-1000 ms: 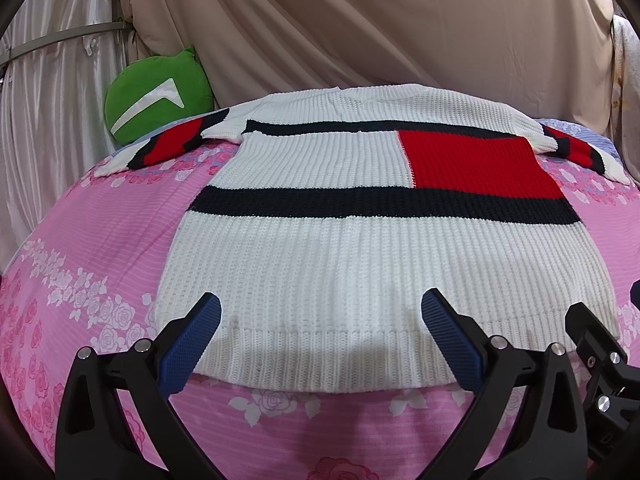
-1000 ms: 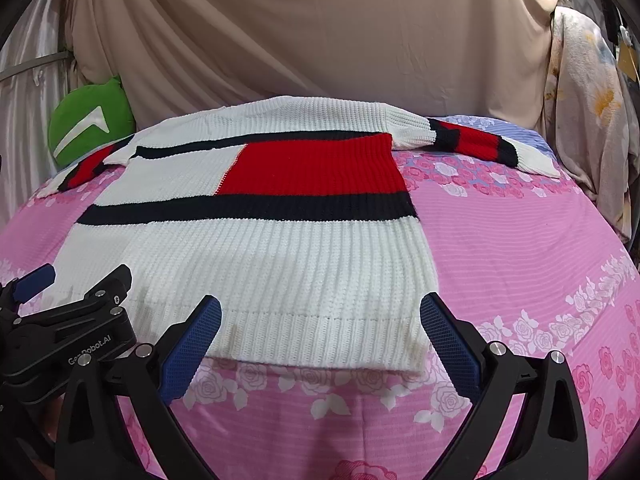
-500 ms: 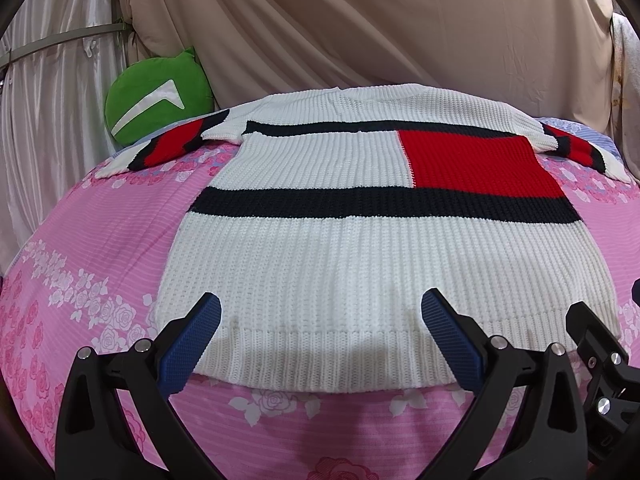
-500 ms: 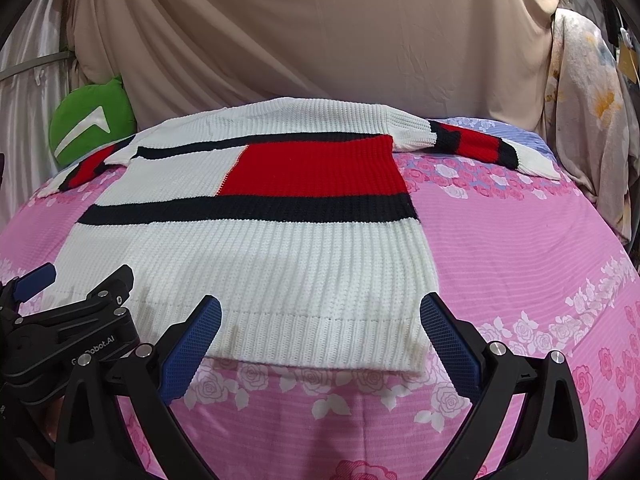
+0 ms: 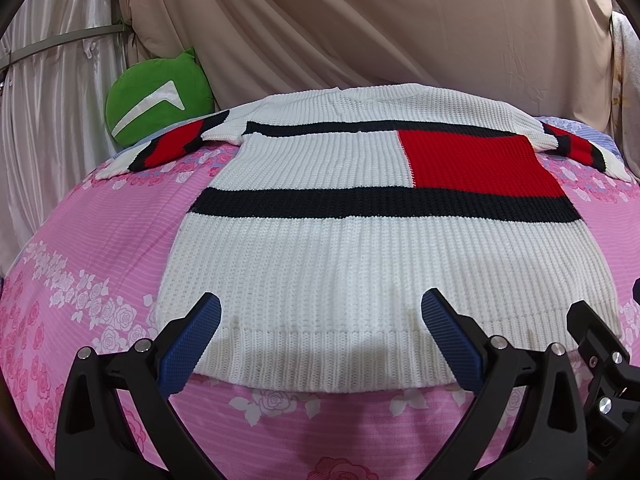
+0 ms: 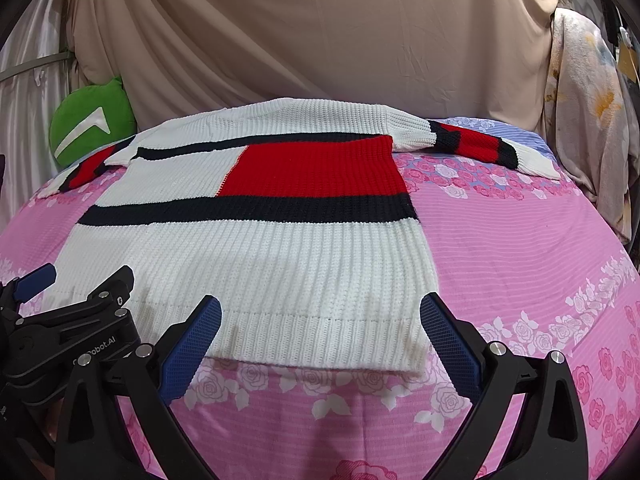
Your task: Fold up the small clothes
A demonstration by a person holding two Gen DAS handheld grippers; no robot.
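A white knit sweater (image 5: pixel 360 248) (image 6: pixel 248 264) with navy bands and a red block lies flat on the pink bed, hem toward me, both striped sleeves spread outward. My left gripper (image 5: pixel 320 312) hovers open just above the hem's left-middle, blue pads wide apart, nothing between them. The right gripper (image 6: pixel 320 312) is open too, poised over the hem near its right corner. From the right wrist view the left gripper's body (image 6: pixel 68 320) shows at lower left. In the left wrist view, part of the right gripper (image 5: pixel 600 344) shows at lower right.
The pink floral bedsheet (image 5: pixel 100 248) (image 6: pixel 540 248) stretches on both sides of the sweater. A green round cushion (image 5: pixel 156 100) (image 6: pixel 90 124) rests at the back left. Beige curtains hang behind; a flowered cloth (image 6: pixel 584 92) hangs at right.
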